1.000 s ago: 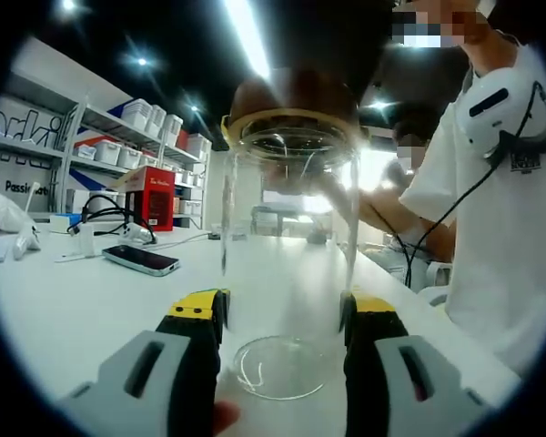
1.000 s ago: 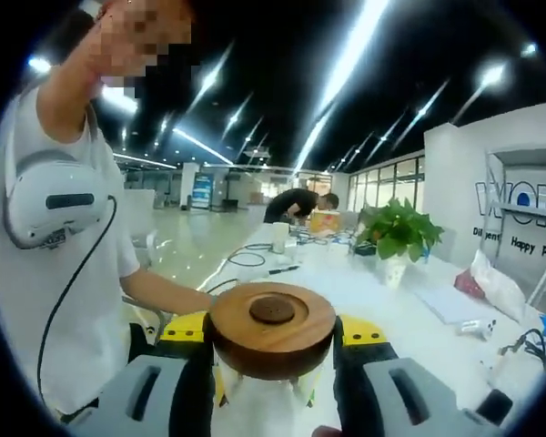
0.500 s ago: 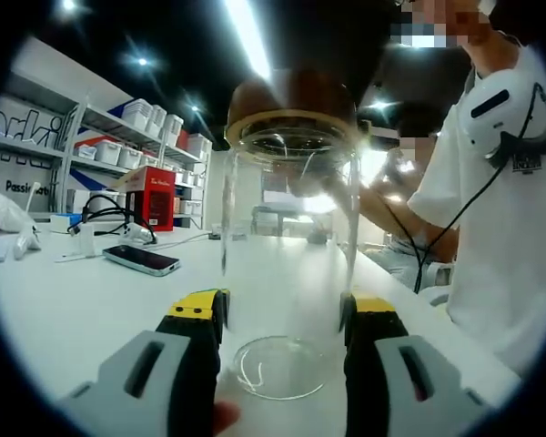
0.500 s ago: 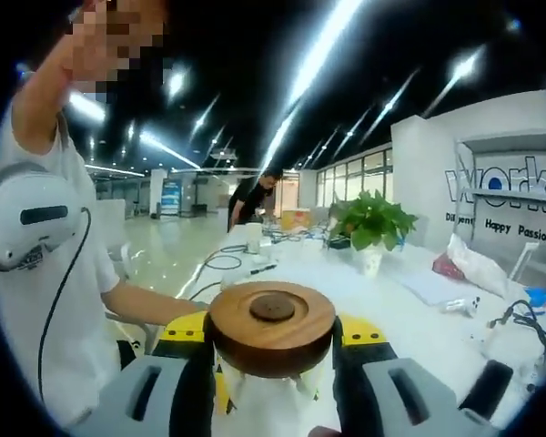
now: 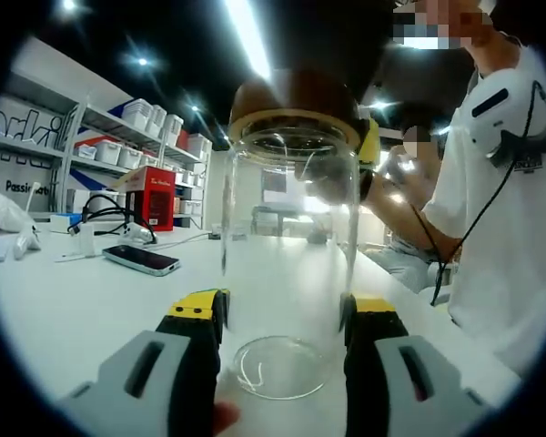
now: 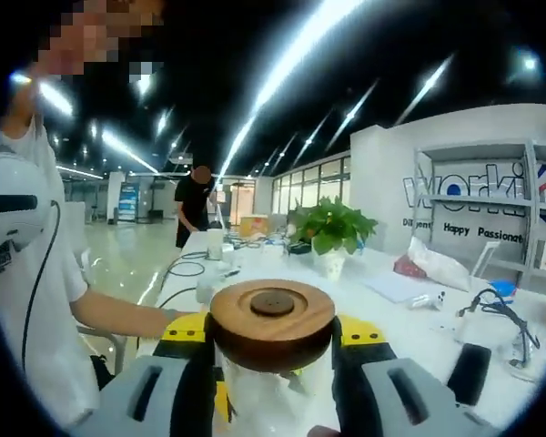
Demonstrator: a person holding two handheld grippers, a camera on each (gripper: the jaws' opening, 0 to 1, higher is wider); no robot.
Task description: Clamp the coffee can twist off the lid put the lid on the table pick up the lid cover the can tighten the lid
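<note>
Between the yellow-tipped jaws of your left gripper stands the tall clear glass coffee can, upright on the white worktop, and the jaws pinch its lower wall from both sides. On top of the can sits the round brown wooden lid; your right gripper clamps it at both sides. Toward the far left edge of the worktop lie a black phone and a red box.

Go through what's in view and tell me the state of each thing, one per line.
Glass can: upright on table, empty.
Wooden lid: on the can.
Left gripper: shut on the can's base.
Right gripper: shut on the lid.
Phone: flat on table, screen dark.
</note>
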